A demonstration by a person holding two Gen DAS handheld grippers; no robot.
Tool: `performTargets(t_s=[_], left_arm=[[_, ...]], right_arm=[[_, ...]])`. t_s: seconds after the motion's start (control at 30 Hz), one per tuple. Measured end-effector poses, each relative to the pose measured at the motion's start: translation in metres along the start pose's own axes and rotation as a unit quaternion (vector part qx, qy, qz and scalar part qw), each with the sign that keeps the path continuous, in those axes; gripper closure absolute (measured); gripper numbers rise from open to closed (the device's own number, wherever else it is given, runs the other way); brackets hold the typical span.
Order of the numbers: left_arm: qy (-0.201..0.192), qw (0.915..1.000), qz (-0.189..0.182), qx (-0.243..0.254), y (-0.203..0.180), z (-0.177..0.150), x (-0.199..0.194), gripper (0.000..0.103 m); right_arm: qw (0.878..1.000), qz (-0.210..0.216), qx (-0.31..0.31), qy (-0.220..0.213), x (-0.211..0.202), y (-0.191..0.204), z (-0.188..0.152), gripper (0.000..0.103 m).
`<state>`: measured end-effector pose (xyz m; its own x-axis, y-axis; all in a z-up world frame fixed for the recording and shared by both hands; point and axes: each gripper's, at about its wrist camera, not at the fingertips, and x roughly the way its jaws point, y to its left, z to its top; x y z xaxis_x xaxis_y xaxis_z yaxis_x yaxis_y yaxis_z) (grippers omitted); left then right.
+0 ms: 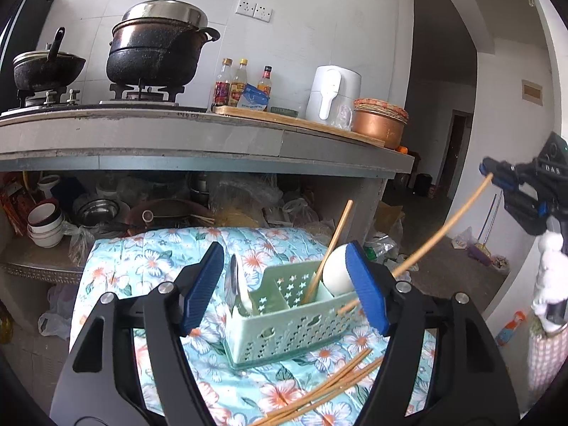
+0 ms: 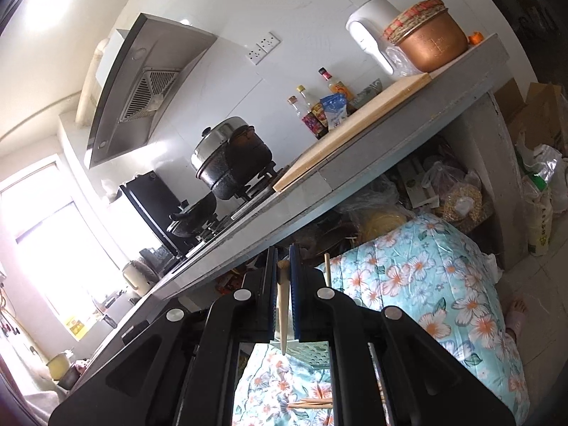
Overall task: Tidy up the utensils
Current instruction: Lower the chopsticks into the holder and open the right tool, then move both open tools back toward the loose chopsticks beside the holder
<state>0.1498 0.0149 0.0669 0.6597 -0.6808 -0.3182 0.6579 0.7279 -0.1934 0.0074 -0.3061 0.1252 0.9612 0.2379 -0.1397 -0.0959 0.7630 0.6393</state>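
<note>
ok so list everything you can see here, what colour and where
organizer basket: one, pale green, on the floral cloth
floral cloth: one, light blue with flowers, over the low table
chopsticks in basket: one, wooden, leaning in a compartment
held chopstick: one, wooden, in the right claw, tip down at the basket
loose chopsticks: several, wooden, on the cloth in front of the basket
white spoon: one, in the basket's right end
metal spoon: one, silver, at the basket's left end
pots: two, black, on the stove
left claw: open, around the basket
right claw: shut on the chopstick
</note>
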Motion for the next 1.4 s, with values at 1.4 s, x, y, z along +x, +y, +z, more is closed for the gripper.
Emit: performTargets(t_s=[1.4], left_arm=[[0.068, 0.9966, -0.001, -0.046, 0.022, -0.048, 0.003, 0.035]], right_arm=[[0.996, -0.048, -0.065, 0.042, 0.050, -0.001, -0.021, 0.058]])
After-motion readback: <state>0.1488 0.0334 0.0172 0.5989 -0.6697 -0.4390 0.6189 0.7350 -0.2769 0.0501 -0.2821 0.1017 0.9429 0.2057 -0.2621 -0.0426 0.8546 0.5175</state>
